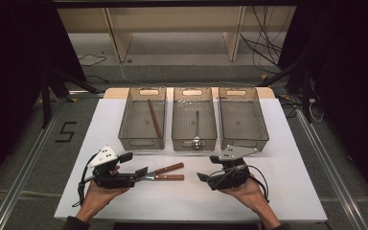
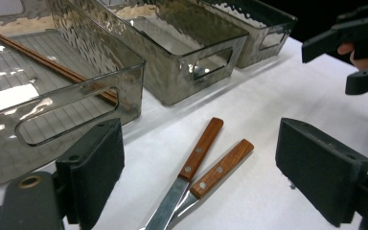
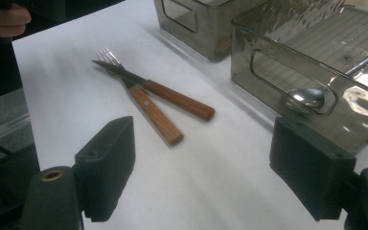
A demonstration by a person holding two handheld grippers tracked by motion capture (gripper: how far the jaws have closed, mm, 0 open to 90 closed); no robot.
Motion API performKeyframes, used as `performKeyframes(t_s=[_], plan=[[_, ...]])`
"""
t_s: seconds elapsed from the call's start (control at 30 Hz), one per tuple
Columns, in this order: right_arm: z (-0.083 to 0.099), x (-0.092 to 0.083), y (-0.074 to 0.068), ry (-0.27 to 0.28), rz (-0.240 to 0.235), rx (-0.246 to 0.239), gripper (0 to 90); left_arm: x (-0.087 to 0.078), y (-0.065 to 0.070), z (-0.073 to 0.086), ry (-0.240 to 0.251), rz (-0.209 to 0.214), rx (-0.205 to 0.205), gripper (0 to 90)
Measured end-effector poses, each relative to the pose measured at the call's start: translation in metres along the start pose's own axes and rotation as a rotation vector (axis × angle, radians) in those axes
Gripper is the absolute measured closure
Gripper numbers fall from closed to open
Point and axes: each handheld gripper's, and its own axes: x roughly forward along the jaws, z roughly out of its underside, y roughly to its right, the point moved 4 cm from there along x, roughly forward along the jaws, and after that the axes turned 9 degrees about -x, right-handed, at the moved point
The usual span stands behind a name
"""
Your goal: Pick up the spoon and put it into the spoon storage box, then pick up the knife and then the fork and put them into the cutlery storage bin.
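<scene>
While both my grippers rest low over the table, my left gripper has its jaws spread wide and empty, with the knife and fork just ahead between them. My right gripper gapes too, holding nothing; the spoon lies in the bin ahead.

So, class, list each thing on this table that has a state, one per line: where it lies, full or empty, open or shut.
Left bin: holds chopsticks.
Middle bin: holds a spoon.
Right bin: empty.
Knife: flat on the table, crossing the fork.
Fork: flat on the table, under the knife.
Left gripper: open, holding nothing.
Right gripper: open, holding nothing.
</scene>
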Motion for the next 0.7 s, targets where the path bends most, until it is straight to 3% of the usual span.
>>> performKeyframes(t_s=[0.4, 0.7], plan=[[-0.01, 0.01, 0.002, -0.029, -0.001, -0.036, 24.5, -0.001, 0.001, 0.007, 0.0, -0.002, 0.002, 16.2], [-0.027, 0.031, 0.004, -0.08, -0.015, -0.094, 25.1, -0.008, 0.0, 0.012, 0.02, -0.015, 0.001, 16.1]])
